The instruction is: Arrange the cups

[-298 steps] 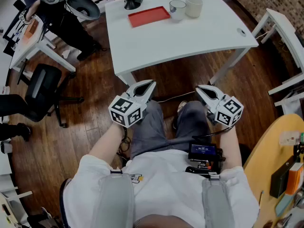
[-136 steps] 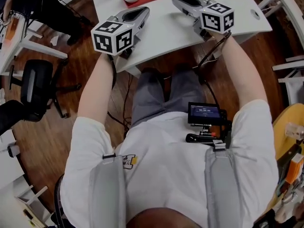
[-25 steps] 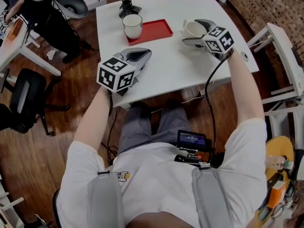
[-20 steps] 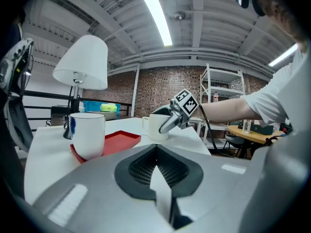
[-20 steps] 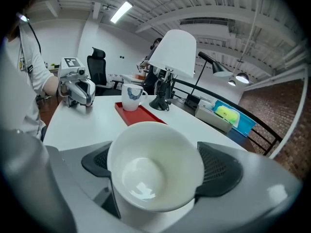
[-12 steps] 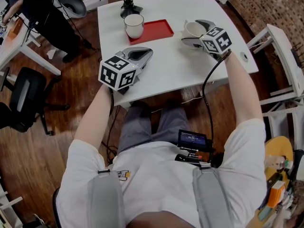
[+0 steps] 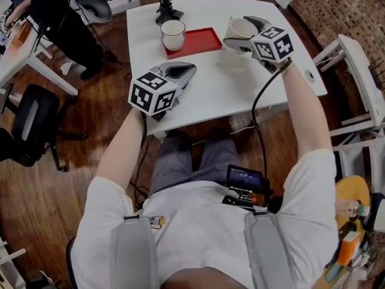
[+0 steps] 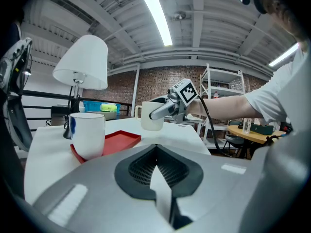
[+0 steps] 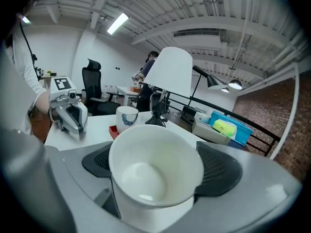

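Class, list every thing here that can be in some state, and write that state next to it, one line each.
cream cup, empty, gripped above the table
right gripper, shut on the cream cup
left gripper, shut, empty
red tray, flat on the table, holding one mug
mug, upright on the red tray's left end, empty

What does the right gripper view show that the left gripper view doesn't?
Only the right gripper view: the held cup's empty inside and the left claw's marker cube. Only the left: that cup's handle and the right claw's marker cube. Both: the lamp and the patterned mug on the red tray.
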The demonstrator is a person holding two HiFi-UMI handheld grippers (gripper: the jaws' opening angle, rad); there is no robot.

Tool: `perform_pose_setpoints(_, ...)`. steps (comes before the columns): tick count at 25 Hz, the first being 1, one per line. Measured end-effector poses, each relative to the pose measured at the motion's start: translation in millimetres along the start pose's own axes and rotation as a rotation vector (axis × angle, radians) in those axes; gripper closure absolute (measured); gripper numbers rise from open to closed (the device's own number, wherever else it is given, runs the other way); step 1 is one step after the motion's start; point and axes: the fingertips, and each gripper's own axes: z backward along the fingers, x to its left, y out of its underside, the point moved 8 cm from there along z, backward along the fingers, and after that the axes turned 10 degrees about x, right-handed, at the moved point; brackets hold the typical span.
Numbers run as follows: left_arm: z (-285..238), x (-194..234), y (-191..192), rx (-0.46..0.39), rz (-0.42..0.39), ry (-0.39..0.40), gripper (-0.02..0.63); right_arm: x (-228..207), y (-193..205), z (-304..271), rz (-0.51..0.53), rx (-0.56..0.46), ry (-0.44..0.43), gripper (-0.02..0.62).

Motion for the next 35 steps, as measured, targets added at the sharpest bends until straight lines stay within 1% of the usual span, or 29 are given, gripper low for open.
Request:
perform_pose_setpoints(3,-0.1,0.0,0.5,-0.002,-0.002,-0.001,0.606,1.0,-15.2,-7.9,-0.014,-0.037,0.009,0.095)
perform_pose_setpoints(7,-0.8,-1.0,1.3,-0.003,-0.002,0.000,0.606,5.6,-30.6,-27.7,-0.022,-0.060,0.021,0.095)
perform_pose_setpoints(16,0.9,-1.3,0.8,-0.014,-0.005,0.000,0.606,24.1,-53.6,-72.5,-0.008,-0.052,0.012,0.095)
perform_pose_setpoints(20,1.2,-2.3,1.3,-0.017,-0.005,-0.003,0.606,30.0,-53.6,-86.1,-0.007,-0.032,0.009,0.095)
perform_pose_setpoints(25,1.3,-2.3,1.6,-0.016,-0.003,-0.006,0.606,31.5,-44.4,-99.6,-0.028,-0.004,0.011,0.094)
perform_pose_setpoints(29,2.2,-2.2,1.9,-0.016,-0.003,-0.007,0.606,34.4,-42.7,-101.9,-0.017,-0.001,0.023,0.093)
perform_pose_setpoints(32,2.7,-2.0,1.8,-0.018,-0.002,-0.011,0.606,35.1,-43.8,-102.1,-0.030,-0.004,0.045,0.092)
perform_pose_setpoints(35,2.6,-1.6,1.6,-0.019,-0.001,-0.013,0.606,34.8,-43.5,-103.0,-0.066,-0.005,0.091,0.091)
